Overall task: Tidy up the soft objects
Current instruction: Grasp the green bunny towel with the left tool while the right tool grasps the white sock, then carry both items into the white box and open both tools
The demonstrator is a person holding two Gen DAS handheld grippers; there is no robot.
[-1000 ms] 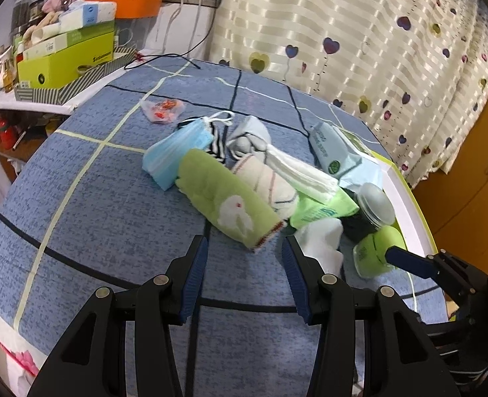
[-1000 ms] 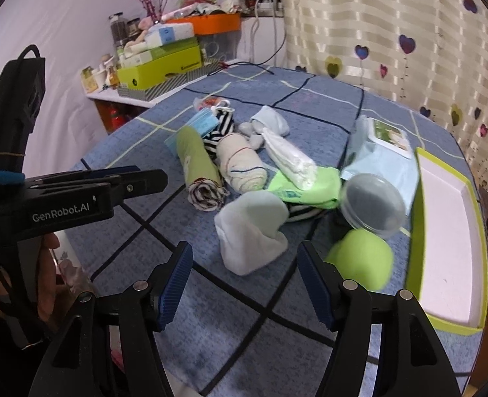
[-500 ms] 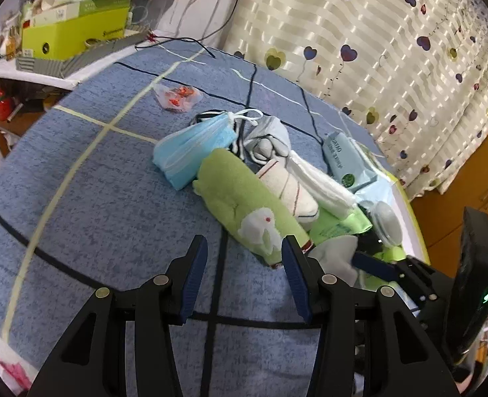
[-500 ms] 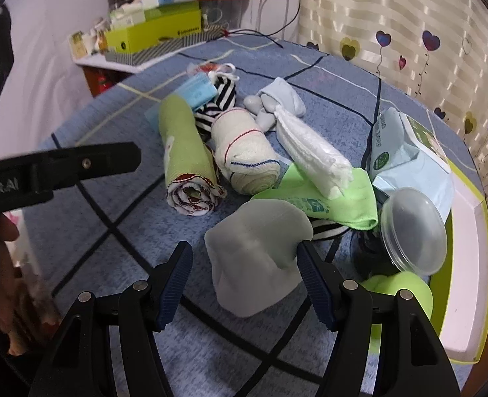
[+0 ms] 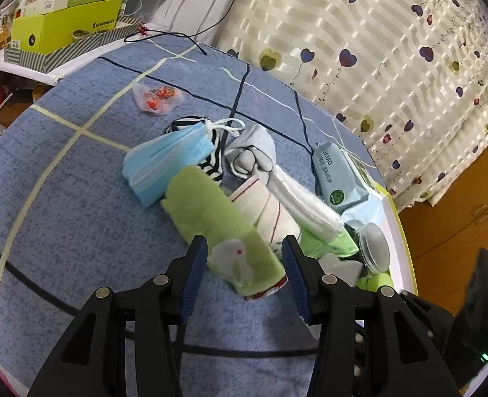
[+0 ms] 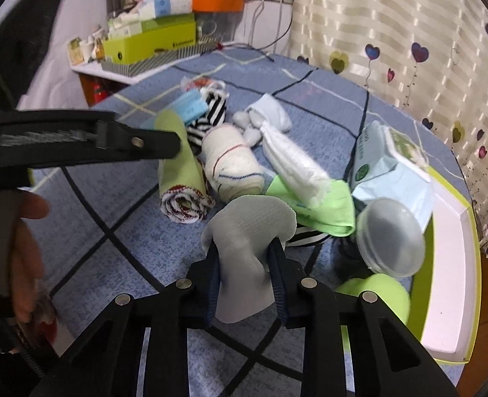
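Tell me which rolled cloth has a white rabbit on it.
The green roll between the open left tongs; the cream roll beside it has only thin red stripes.

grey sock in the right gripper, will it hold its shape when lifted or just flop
Probably flop: the grey sock already bunches and creases where the right gripper, whose jaws have just been closing, pinches it. It looks thin and light, so its loose ends would likely droop. The knit surface suggests it should not slip out easily.
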